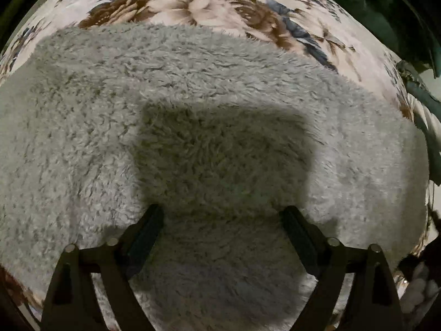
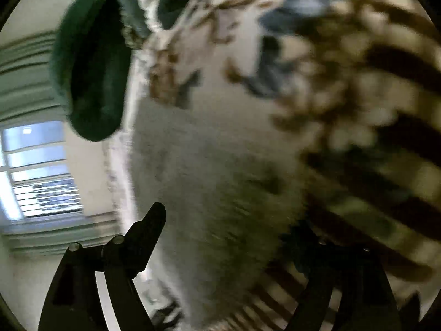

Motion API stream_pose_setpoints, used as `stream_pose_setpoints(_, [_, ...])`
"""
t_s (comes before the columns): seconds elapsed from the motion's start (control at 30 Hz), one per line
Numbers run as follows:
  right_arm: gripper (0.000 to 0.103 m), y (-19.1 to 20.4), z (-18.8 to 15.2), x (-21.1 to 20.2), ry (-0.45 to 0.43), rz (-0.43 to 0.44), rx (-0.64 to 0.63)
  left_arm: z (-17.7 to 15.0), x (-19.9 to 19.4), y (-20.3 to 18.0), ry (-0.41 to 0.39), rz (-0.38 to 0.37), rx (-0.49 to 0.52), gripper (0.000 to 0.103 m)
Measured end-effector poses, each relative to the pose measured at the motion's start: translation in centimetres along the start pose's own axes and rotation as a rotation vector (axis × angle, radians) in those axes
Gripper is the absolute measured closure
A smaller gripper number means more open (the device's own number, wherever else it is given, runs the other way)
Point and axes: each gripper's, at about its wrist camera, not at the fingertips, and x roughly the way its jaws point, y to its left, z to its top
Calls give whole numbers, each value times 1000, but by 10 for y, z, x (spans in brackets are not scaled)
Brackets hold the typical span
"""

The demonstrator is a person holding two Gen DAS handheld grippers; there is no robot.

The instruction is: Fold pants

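Observation:
Fluffy light-grey fleece pants (image 1: 193, 104) lie spread flat across a floral blanket (image 1: 209, 5) and fill most of the left wrist view. My left gripper (image 1: 222, 213) is open and empty, its black fingers (image 1: 147, 231) close above the fleece, its shadow cast on the cloth. In the blurred right wrist view the pants (image 2: 198, 171) show as a pale fuzzy mass. My right gripper (image 2: 228, 220) is open with fleece between its jaws; its left finger (image 2: 148, 229) shows clearly, while the right one is dim against a striped cloth.
A dark green fabric item (image 1: 372, 8) lies at the blanket's far right, also seen in the right wrist view (image 2: 91, 77). A dark-and-cream striped cloth (image 2: 386, 138) is at the right. A window (image 2: 35, 171) and wall lie beyond the bed edge.

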Motion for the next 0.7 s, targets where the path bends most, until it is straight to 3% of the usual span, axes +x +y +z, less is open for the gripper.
stream_pose_setpoints(0.07, [20, 5, 2, 11, 7, 29, -21, 0, 3, -1, -15, -20, 4, 0])
stream_pose_setpoints(0.13, [22, 7, 5, 20, 9, 30, -25, 0, 7, -5, -20, 4, 9, 0])
stream_pose_setpoints(0.17, [27, 8, 7, 23, 6, 34, -23, -1, 9, -9, -27, 25, 14, 0])
stream_pose_setpoints(0.23, [45, 7, 10, 24, -2, 32, -12, -3, 10, -16, -42, 72, 12, 0])
stream_pose_setpoints(0.3, [75, 9, 9, 22, -19, 22, 5, -1, 12, -21, -40, 105, -2, 0])
stream_pose_setpoints(0.33, [81, 12, 9, 19, -34, 10, 3, 0, 12, -23, -30, 114, -4, 0])
stream_pose_setpoints(0.47, [85, 45, 3, 4, -66, -9, -72, 13, 7, -28, 14, 86, -39, 0])
stream_pose_setpoints(0.7, [86, 152, -42, -15, -88, -25, -331, 20, -46, -7, -59, -18, -131, 0])
